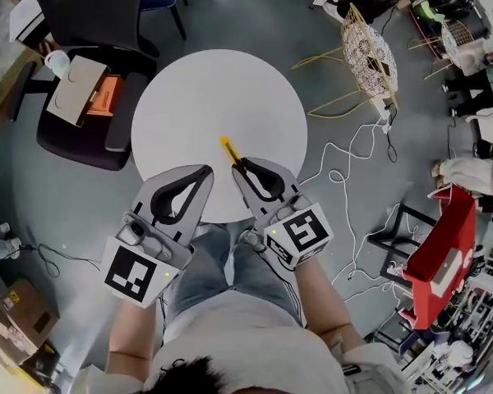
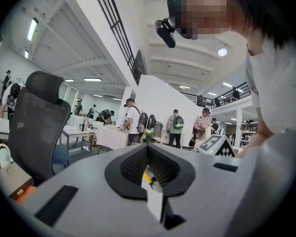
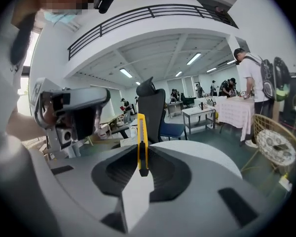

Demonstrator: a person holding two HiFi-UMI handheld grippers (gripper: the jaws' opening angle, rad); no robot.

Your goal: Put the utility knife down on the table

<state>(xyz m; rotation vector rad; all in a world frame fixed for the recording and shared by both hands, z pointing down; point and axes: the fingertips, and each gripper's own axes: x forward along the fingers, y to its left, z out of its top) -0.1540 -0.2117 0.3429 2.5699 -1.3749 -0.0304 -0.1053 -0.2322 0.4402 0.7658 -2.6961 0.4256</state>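
Your right gripper (image 1: 241, 166) clamps one end of the light, stiff, probably slippery utility knife (image 1: 228, 146) above the round white table (image 1: 197, 97); your left gripper (image 1: 205, 172) has its jaws together, empty.

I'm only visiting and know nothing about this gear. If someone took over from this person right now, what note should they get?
Left tool: shut, holding nothing, at the near edge of the round white table.
Right tool: shut on the yellow utility knife, which sticks out past the jaws over the table.
Done: the knife is gripped and brought over the table.
Left: lower it onto the tabletop, open the right tool, and draw back.
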